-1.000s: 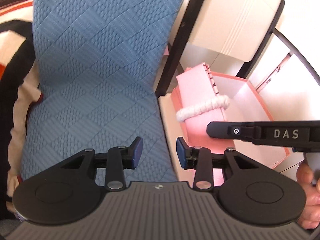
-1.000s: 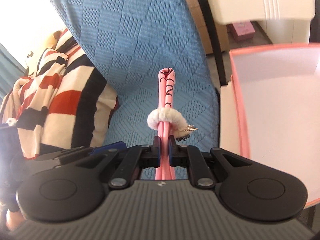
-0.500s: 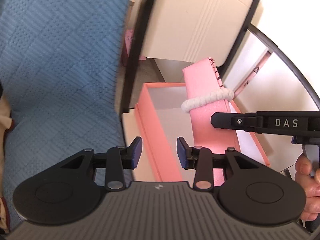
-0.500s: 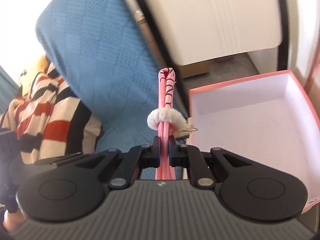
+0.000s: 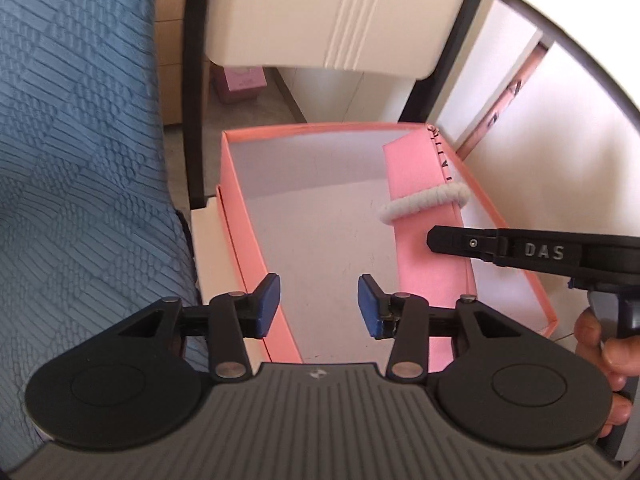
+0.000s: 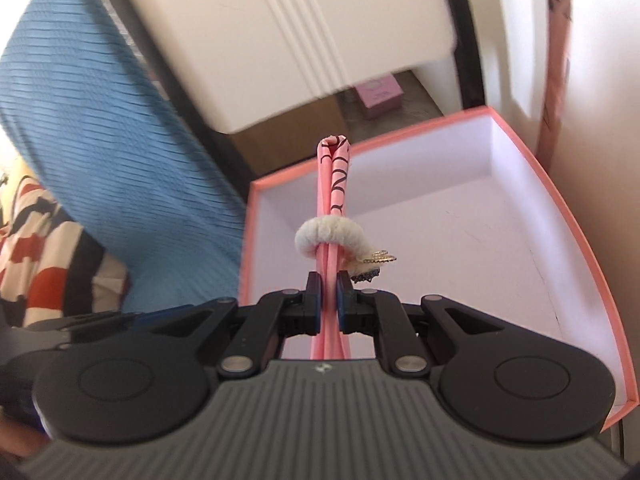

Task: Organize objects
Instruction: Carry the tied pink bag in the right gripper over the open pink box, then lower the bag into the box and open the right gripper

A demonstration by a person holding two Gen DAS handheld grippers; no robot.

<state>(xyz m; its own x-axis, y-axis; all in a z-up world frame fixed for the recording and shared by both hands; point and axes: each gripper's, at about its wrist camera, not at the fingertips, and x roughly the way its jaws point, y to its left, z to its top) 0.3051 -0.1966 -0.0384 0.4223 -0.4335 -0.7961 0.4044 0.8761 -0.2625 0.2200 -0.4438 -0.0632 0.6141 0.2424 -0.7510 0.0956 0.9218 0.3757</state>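
The flat pink pouch, black lettering along its edge and a fluffy white band looped around it with a small gold charm, hangs over the open pink box. The box is white inside and sits on a cream chair seat; a blue quilted cover lies left, a striped cloth beyond. Right hand-held gripper pinches the pouch tight. Left hand-held gripper hovers at the box's near wall, jaws opening, nothing between them.
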